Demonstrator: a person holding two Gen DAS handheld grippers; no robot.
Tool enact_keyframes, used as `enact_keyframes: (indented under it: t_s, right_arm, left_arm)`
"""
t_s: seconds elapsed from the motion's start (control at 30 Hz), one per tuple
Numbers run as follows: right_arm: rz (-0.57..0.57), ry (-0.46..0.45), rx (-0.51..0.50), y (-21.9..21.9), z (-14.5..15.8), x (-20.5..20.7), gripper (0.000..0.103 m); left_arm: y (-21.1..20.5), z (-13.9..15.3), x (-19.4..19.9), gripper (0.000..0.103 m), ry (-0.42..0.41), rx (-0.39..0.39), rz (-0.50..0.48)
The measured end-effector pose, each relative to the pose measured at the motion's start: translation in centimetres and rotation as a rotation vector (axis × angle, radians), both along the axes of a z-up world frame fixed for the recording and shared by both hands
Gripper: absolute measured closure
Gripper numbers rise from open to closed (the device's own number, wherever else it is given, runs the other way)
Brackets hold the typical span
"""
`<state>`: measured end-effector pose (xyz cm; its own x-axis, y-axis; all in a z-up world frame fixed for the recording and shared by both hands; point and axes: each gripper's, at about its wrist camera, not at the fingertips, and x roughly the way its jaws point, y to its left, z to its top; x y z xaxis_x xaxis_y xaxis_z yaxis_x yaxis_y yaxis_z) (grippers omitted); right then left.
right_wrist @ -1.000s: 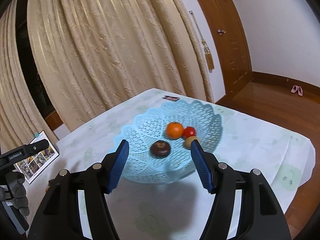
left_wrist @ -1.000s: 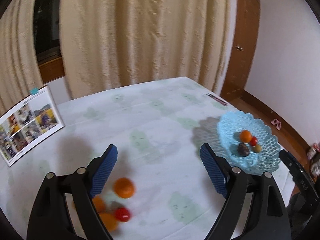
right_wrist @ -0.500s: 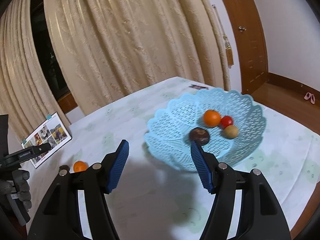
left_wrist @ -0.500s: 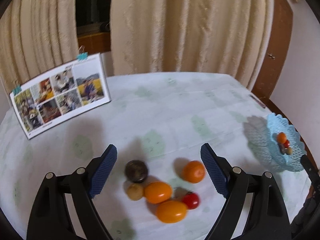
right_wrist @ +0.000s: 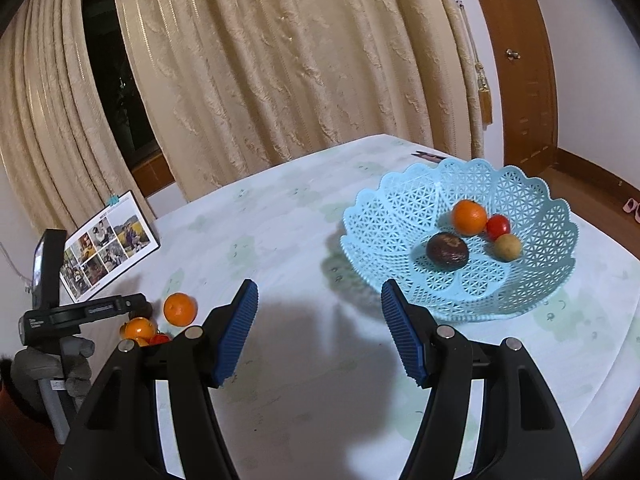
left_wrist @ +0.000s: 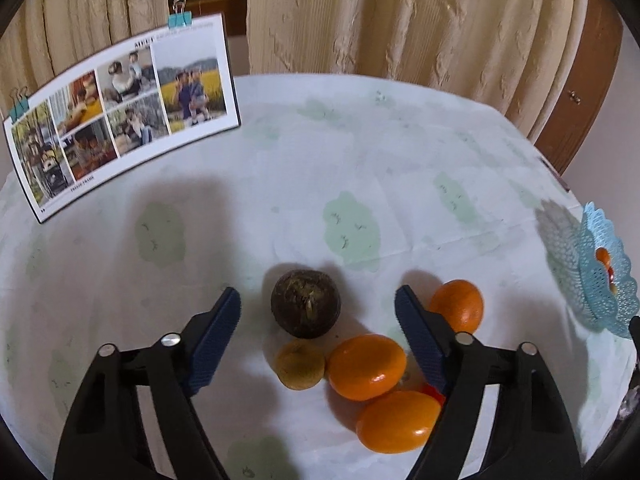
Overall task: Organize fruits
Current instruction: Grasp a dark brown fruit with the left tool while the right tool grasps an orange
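Note:
My left gripper [left_wrist: 318, 312] is open, low over a cluster of loose fruit on the table. A dark brown round fruit [left_wrist: 306, 303] lies between its fingertips, untouched. Nearer me lie a small tan fruit [left_wrist: 300, 364], two oval orange fruits [left_wrist: 367, 366] [left_wrist: 398, 420], a red tomato mostly hidden behind the right finger, and a round orange [left_wrist: 458, 305] beyond that finger. My right gripper [right_wrist: 319, 304] is open and empty, left of the blue lattice basket [right_wrist: 400, 216]. The basket holds an orange [right_wrist: 469, 216], a red tomato [right_wrist: 498, 226], a tan fruit [right_wrist: 508, 247] and a dark fruit [right_wrist: 447, 250].
A photo board [left_wrist: 120, 112] with clips stands at the table's back left. The table has a pale cloth with green patches [left_wrist: 352, 224]. Curtains hang behind. The basket shows at the far right of the left wrist view [left_wrist: 624, 300]. A small dark item [right_wrist: 428, 155] lies behind the basket.
My left gripper has swung left and come down close to the loose fruit, so the dark fruit now sits between its fingers. My right gripper has drifted left, away from the basket.

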<state>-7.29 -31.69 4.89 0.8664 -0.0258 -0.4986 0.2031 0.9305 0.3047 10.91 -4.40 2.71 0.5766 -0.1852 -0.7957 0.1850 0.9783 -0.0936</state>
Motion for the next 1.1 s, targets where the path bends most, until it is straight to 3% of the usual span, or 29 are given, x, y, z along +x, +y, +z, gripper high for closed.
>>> enact_keyframes:
  t_s: [0.23,0.47,0.73,1.1]
  right_arm:
    - [0.033,0.007,-0.007,0.8,-0.2,0.3,0.037]
    - [0.067,0.022,-0.016,1.9,-0.4,0.8,0.037]
    - [0.106,0.034,-0.028,3.2,-0.7,1.4,0.037]
    - [0.199,0.055,-0.027,5.5,-0.2,4.1,0.037]
  left_arm:
    - [-0.1,-1.2,0.5,0.037,0.027,0.0,0.0]
    - [0.3,-1.3,1.0,0.061,0.04,-0.019,-0.005]
    - [1.1,-1.0,1.1,0.062,0.048,-0.049,0.007]
    - [2.5,3.4,-0.3,0.062,-0.059,-0.073,0.042]
